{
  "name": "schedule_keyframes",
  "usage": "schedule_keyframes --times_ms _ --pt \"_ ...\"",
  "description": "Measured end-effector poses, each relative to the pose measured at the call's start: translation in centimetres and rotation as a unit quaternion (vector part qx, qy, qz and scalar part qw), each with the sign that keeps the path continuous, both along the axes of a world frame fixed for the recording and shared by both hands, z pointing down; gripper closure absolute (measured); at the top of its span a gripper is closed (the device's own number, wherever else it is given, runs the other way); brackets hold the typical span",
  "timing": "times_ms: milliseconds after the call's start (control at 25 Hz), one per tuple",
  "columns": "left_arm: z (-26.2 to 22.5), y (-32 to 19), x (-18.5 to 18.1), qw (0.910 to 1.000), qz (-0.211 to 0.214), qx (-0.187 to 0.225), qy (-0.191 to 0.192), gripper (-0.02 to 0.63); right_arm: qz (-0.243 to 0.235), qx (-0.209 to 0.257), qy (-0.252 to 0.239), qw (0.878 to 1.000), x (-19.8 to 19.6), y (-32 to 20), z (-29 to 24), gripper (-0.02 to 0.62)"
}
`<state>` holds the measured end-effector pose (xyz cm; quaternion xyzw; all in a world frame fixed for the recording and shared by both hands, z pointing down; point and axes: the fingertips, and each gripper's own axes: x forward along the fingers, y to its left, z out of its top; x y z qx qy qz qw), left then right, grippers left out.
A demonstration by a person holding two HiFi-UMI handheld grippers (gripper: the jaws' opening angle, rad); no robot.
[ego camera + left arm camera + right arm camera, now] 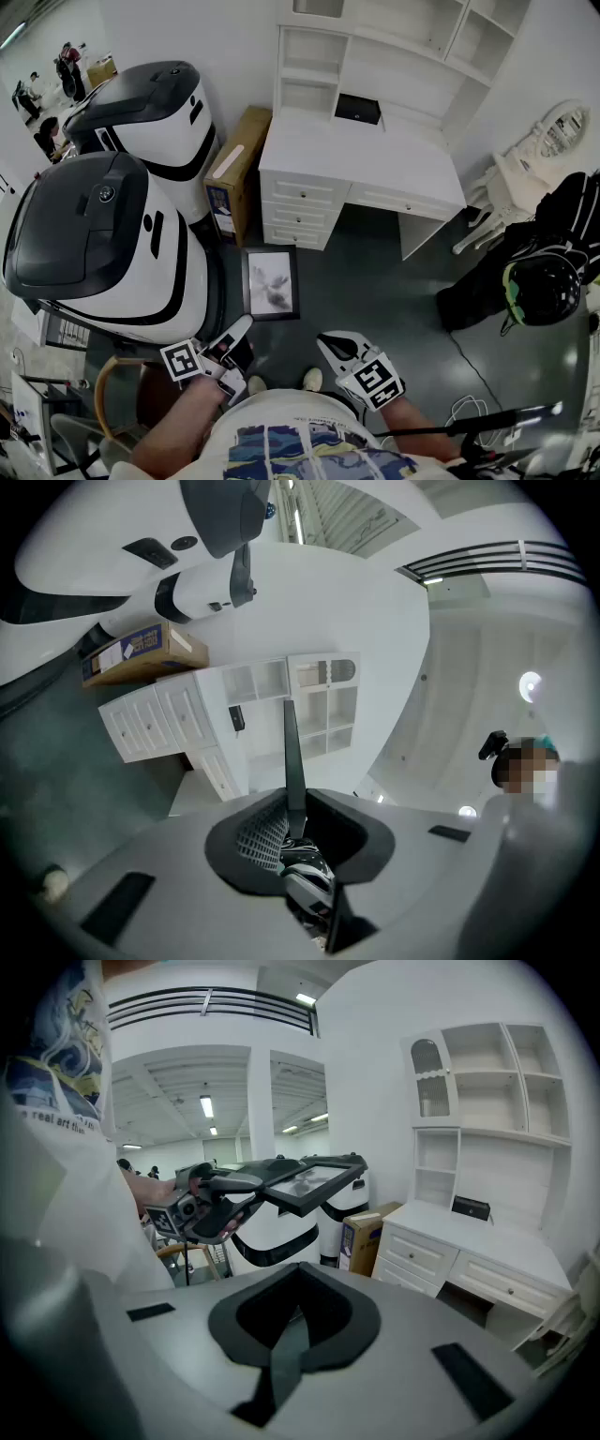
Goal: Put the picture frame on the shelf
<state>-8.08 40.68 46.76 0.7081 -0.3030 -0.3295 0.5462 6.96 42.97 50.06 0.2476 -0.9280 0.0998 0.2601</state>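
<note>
Left gripper (pixel 292 808): jaws narrow, clamped on one edge of the picture frame (pixel 291 747), which shows here as a thin dark blade, edge-on. In the right gripper view the frame lies flat and level, picture side up. I judge the edge grip keeps the face clear for setting down. Right gripper (pixel 286 1335): jaws together, nothing between them, held back as the spare. Frame is in the air above the floor. The shelf (pixel 309 56) over the white worktop (pixel 356 155) is well ahead.
</note>
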Motion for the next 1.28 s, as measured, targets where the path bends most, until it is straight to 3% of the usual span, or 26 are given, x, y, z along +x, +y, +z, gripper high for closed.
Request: schedule_keyframes --times_ms 400,680,920,1280 --pt "1.4 1.6 -5.4 0.9999 0.015 -0.004 0.005 0.537 0.015 0.003 0.009 1.0 -6.0 2.0 0.6 0.571" --pt "2.3 -0.4 -6.0 0.9996 0.024 -0.007 0.009 0.537 0.044 -0.018 0.017 0.999 -5.4 1.5 1.1 0.569" --pt "2.0 -5.6 -4.7 0.9994 0.03 -0.008 0.017 0.537 0.051 -0.006 0.008 0.999 -4.6 -4.0 1.0 0.568" --pt "-0.6 -17.9 -3.2 0.9993 0.037 -0.001 -0.007 0.537 0.047 0.015 -0.027 0.998 -3.2 -18.1 0.0 0.54"
